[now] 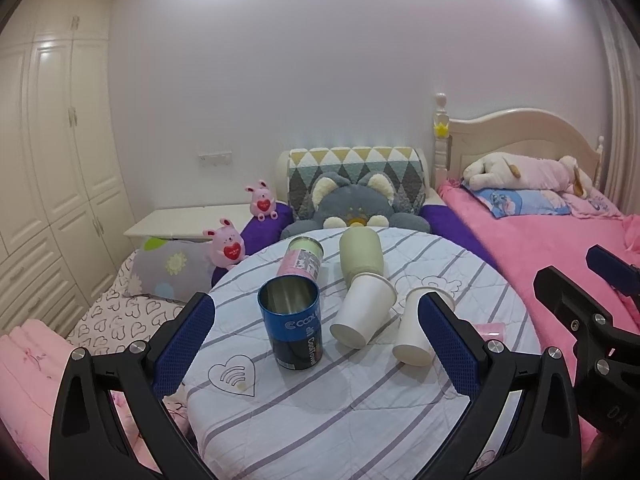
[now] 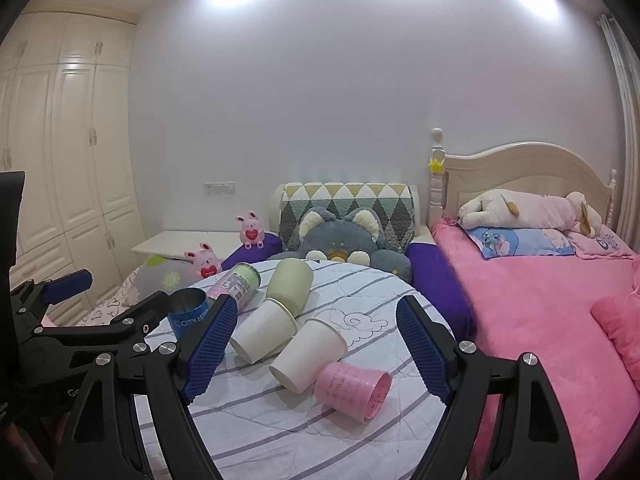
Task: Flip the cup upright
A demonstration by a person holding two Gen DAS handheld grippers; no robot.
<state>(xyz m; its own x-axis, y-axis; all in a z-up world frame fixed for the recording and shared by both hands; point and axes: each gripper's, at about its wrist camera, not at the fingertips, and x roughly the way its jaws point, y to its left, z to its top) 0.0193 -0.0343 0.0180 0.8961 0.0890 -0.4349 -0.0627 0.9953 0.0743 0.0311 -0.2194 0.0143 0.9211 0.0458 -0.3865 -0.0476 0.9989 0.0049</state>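
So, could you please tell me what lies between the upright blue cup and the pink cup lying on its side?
Two white paper cups, both lying on their sides, as the right wrist view shows.

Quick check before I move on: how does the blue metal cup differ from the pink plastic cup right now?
The blue metal cup stands upright, mouth up; the pink plastic cup lies on its side, mouth toward the camera. The blue one is tall, smooth and printed with a logo; the pink one is shorter, with faint writing. Both rest on the striped round table cover, neither held by a tool.
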